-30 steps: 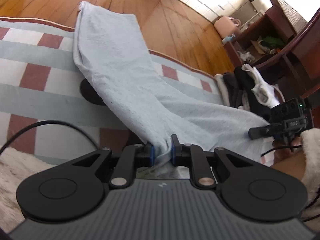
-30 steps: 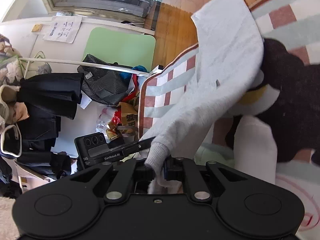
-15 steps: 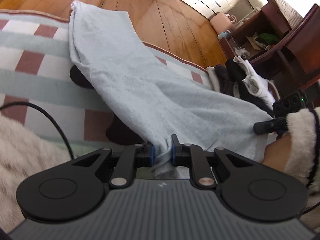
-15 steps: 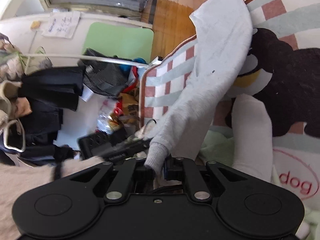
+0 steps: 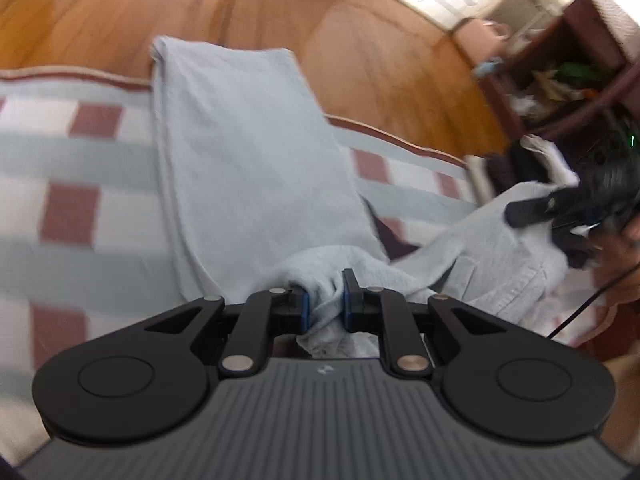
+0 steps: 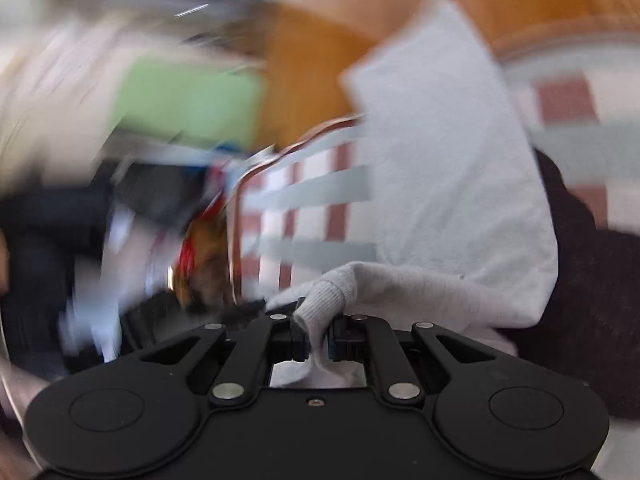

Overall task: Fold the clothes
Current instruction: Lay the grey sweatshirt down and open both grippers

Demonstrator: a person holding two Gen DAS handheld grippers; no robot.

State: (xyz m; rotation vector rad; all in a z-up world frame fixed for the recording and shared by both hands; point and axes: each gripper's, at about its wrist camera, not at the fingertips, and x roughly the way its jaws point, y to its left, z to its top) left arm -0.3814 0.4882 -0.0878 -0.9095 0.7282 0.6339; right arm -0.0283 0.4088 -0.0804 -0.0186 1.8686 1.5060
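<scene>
Left claw (image 5: 324, 306) is pinching the grey garment (image 5: 248, 152), right claw (image 6: 318, 338) is clamping its ribbed cuff (image 6: 322, 300), rest lying across the checked rug (image 5: 72, 184).

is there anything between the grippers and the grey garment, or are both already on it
Nothing visible is in the way. The left gripper is shut on a bunch of the grey garment, and the right gripper is shut on its ribbed cuff. The rest trails over the checked rug.

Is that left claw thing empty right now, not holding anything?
No, the left gripper is shut on a bunched edge of the light grey garment, whose fabric is pinched between its blue-padded fingers.
</scene>
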